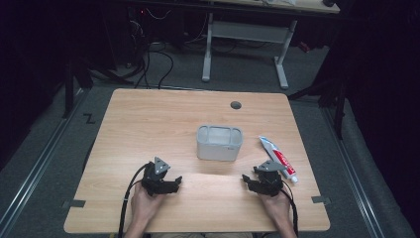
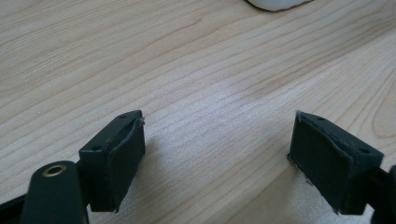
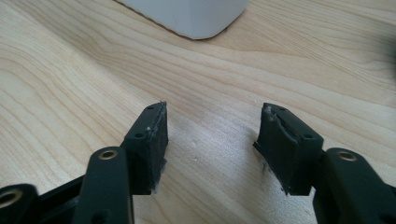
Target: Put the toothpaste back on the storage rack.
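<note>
Left claw and right claw both spread wide, empty, low over the wooden desk near its front edge. Grey bin mid-desk between them; toothpaste tube just beside right claw.

You have no words or numbers here that can be read. The toothpaste tube, lying on the table just right of the grey tub, carries red and blue printing, but its lettering is too small to make out. A small mark on the tub's front wall is also too small to read.
</note>
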Demonstrator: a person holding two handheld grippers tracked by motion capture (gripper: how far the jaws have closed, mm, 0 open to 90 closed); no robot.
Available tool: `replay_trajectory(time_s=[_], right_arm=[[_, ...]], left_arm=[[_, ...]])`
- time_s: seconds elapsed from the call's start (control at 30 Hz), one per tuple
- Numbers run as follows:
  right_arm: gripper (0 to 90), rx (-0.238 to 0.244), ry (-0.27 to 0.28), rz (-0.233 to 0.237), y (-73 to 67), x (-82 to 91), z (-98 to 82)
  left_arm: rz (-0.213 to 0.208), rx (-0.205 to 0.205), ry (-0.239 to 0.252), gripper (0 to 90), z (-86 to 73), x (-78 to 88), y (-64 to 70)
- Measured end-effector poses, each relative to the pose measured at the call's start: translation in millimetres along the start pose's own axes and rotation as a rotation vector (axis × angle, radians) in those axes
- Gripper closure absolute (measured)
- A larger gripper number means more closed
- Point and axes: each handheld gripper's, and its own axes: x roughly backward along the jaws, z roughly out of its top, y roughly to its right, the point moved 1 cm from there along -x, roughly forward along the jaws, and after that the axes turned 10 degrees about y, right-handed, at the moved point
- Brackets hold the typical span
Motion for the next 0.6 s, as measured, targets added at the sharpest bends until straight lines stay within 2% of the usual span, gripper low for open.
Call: replay_trajectory(time_s=[0.6], right_arm=[[39.2,-0.007,-0.002,-0.007,-0.4,-0.4,0.3]], left_arm=[[0.007,0.007,-0.002,18.5,-0.2,0.6,0.9]])
